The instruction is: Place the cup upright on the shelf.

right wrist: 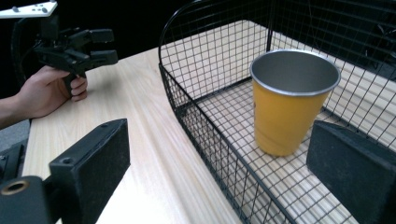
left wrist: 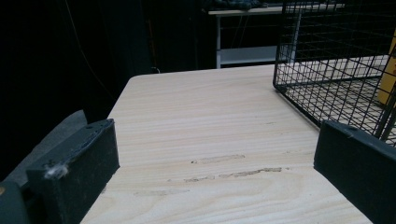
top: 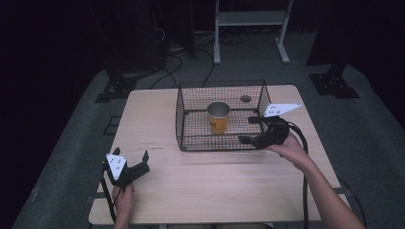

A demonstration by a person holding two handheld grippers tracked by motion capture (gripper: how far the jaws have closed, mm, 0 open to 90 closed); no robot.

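In the high view, a wire basket (top: 184,119) is seen on the far half of a pale wooden surface (top: 215,176), and a yellow cup (top: 218,117) with a metal-grey inside is stood upright in its middle. The right gripper (top: 255,130) is held at the basket's near right corner, at about four o'clock from the cup, its fingers apart and straddling the wire wall; nothing is gripped. The left gripper (top: 130,157) is kept well apart at about eight o'clock, low over the bare wood, fingers apart and empty.

In the left gripper view, the open fingers (left wrist: 79,168) are shown over bare wood, with the basket corner (left wrist: 299,88) at about two o'clock.

In the right gripper view, the cup (right wrist: 289,102) is seen between the spread fingers (right wrist: 93,163) but farther off, inside the basket, near the right-hand one. The basket's wall (right wrist: 210,135) runs between the fingers.

The cup is judged not yet grasped: the approach appears under way, while closing on the cup and whatever follows are left.
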